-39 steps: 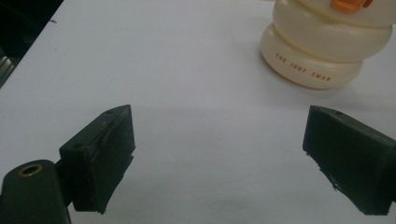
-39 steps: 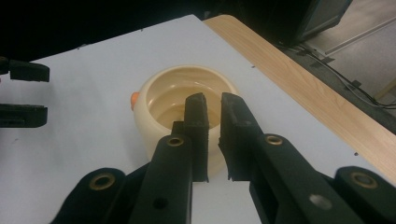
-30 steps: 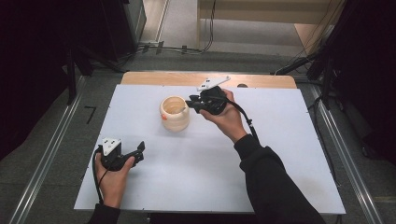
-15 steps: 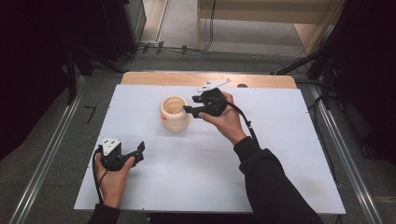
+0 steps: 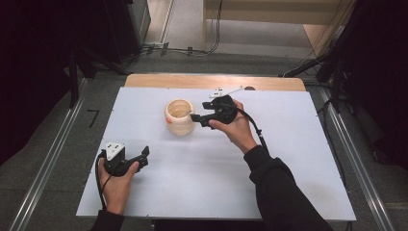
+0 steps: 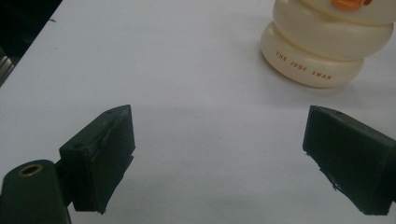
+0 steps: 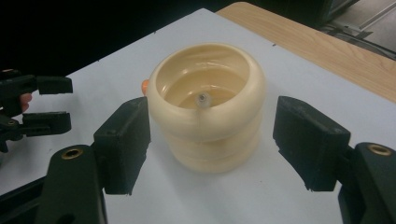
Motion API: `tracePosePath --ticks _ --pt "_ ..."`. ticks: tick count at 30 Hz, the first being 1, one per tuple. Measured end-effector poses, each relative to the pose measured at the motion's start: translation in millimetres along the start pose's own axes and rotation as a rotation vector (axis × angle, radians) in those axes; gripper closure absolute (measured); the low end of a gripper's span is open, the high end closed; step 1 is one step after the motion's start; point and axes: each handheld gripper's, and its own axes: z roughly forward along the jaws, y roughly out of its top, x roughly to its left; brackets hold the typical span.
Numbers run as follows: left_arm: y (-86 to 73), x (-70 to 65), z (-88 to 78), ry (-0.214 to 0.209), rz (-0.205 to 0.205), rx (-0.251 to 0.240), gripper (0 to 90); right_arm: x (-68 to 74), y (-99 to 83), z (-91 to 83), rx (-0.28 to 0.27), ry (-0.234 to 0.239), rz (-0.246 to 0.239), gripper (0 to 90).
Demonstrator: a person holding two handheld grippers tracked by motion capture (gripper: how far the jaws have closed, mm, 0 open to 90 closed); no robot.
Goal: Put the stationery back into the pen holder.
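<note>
A cream ringed pot [image 5: 179, 117] stands upright on the white table top [image 5: 288, 159], hollow inside with a small stud at its bottom [image 7: 202, 98]. Its base reads "THE JUDY SWAN" [image 6: 303, 69], and an orange bit [image 6: 348, 3] sticks out of its side. My right gripper [image 5: 197, 120] lies level at the pot's right side. Its jaws have just been opening and now stand wide on either side of the pot [image 7: 205, 107], the pads not pressing on it. My left gripper [image 5: 143, 159] rests open near the front left with bare table between its jaws [image 6: 219, 121].
A wooden strip [image 5: 216, 81] borders the table's far edge. Metal rails [image 5: 53, 159] run along both sides of the table, with dark floor and cables beyond. The right gripper's cable [image 5: 255, 130] trails over the sleeve.
The right gripper's jaws have spread apart from a near-closed stand at the pot's rim, and the gripper has drawn back slightly to the right. The left hand and the pot have stayed put.
</note>
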Motion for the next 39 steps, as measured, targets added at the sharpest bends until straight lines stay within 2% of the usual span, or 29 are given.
tracePosePath --ticks 18,23,39 --pt "0.1 -0.1 0.1 0.000 0.000 -0.001 9.7 0.0 -4.5 -2.0 -0.004 -0.027 -0.006 23.8" --pt "0.1 -0.2 0.1 0.001 0.001 -0.001 9.7 -2.4 -10.6 -5.3 0.011 -0.058 -0.003 23.9" --pt "-0.2 -1.2 0.6 0.001 0.004 0.001 9.7 -12.6 -33.5 -24.3 0.008 -0.095 0.019 23.8"
